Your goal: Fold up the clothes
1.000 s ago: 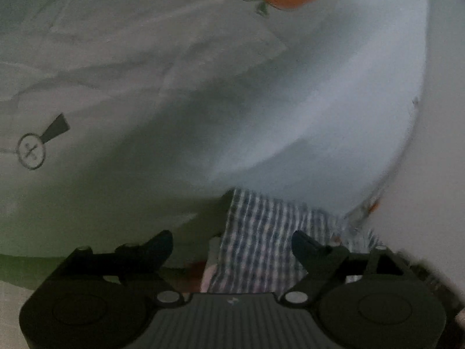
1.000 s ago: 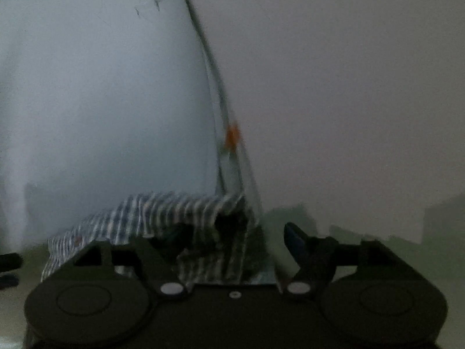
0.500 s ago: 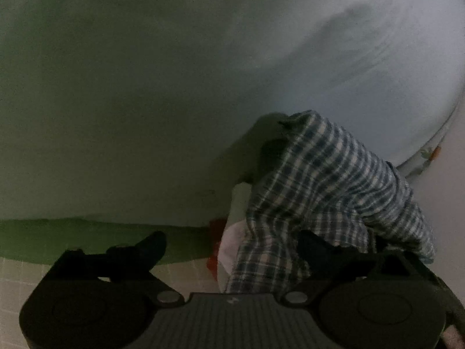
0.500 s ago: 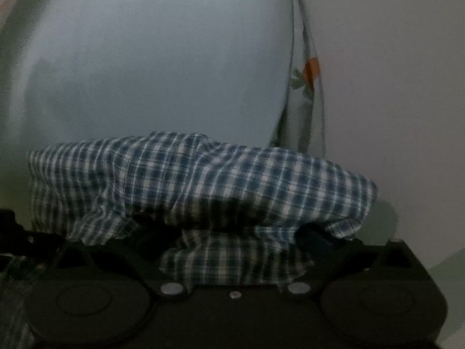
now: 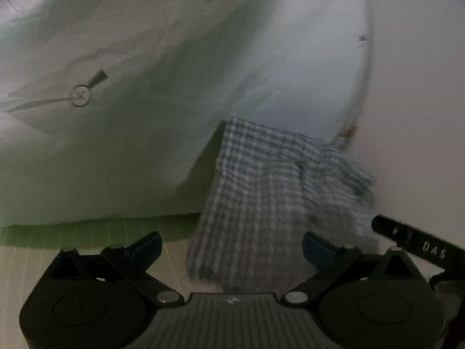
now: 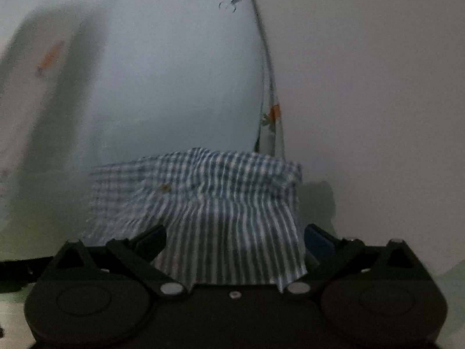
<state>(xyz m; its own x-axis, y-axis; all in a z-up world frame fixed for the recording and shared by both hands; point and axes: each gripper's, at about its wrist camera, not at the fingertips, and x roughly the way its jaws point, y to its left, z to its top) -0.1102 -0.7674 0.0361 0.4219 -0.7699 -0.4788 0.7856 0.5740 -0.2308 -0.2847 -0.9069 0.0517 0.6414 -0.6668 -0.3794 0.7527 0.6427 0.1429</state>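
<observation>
Right wrist: rumpled plaid cloth (image 6: 221, 203), seemingly woven.

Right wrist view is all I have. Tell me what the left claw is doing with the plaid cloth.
Observer: The left claw is open; the plaid cloth passes between its fingers, ungripped.
Operator: Describe what's behind the cloth on that side.
Observer: The sheet there carries a scissors print.
Operator: Report what's at the sheet's near edge.
Observer: A green strip shows just past that edge, in front of the claw.
</observation>
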